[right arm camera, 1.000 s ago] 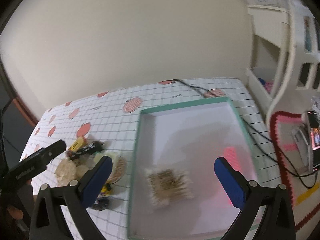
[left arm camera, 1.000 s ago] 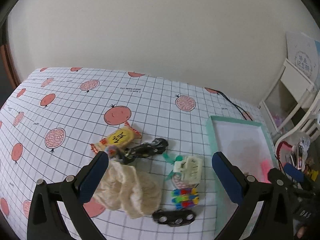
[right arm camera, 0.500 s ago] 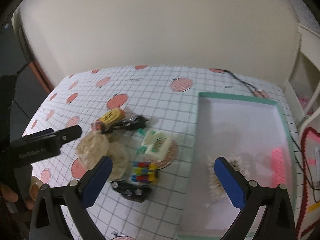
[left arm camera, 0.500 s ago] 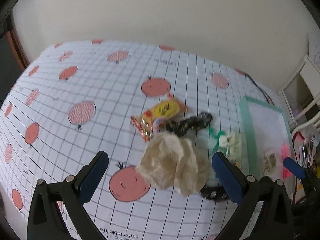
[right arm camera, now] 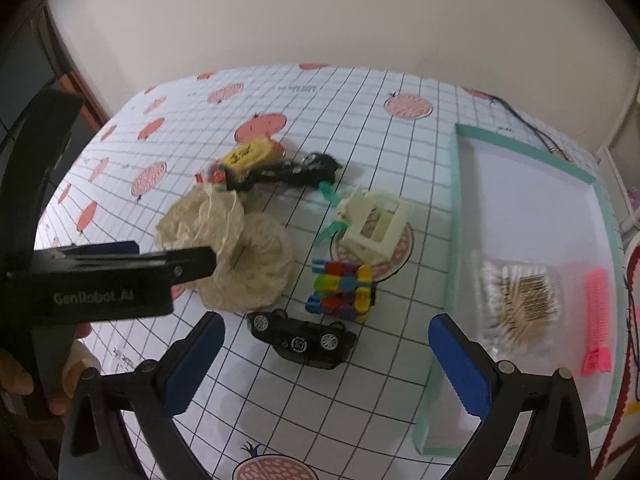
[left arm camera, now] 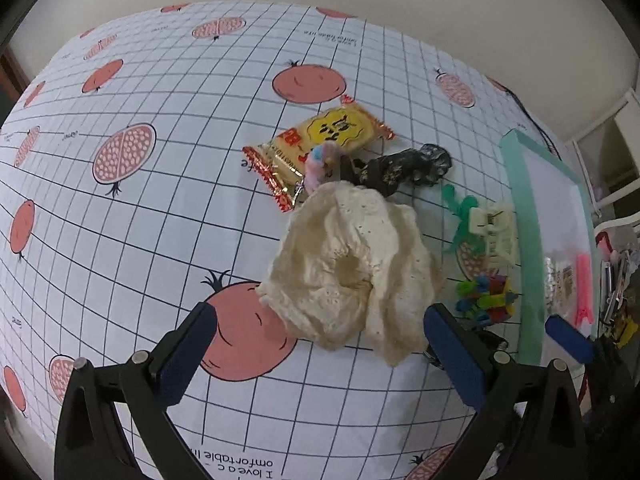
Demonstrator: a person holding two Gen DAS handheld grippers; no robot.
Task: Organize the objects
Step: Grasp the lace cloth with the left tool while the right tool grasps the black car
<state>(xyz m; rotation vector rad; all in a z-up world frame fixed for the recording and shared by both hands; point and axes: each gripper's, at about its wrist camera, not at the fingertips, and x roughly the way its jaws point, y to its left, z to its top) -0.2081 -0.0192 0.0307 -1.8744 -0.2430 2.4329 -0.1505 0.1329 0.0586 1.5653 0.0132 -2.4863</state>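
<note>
I am hovering my left gripper (left arm camera: 316, 344) over the worktop (left arm camera: 160, 220), jaws spread wide and holding nothing, with the cream scrunchie (left arm camera: 352, 264) lying just ahead at 12 o'clock. My right gripper (right arm camera: 326, 356) is also hanging with jaws spread and empty, the overturned black toy car (right arm camera: 302, 338) sitting between them. The colourful block toy (right arm camera: 342, 292) is resting beyond it at 12 o'clock. The mint tray (right arm camera: 454, 216) at 2 o'clock is holding cotton swabs (right arm camera: 518, 300) and a pink comb (right arm camera: 596, 320).
</note>
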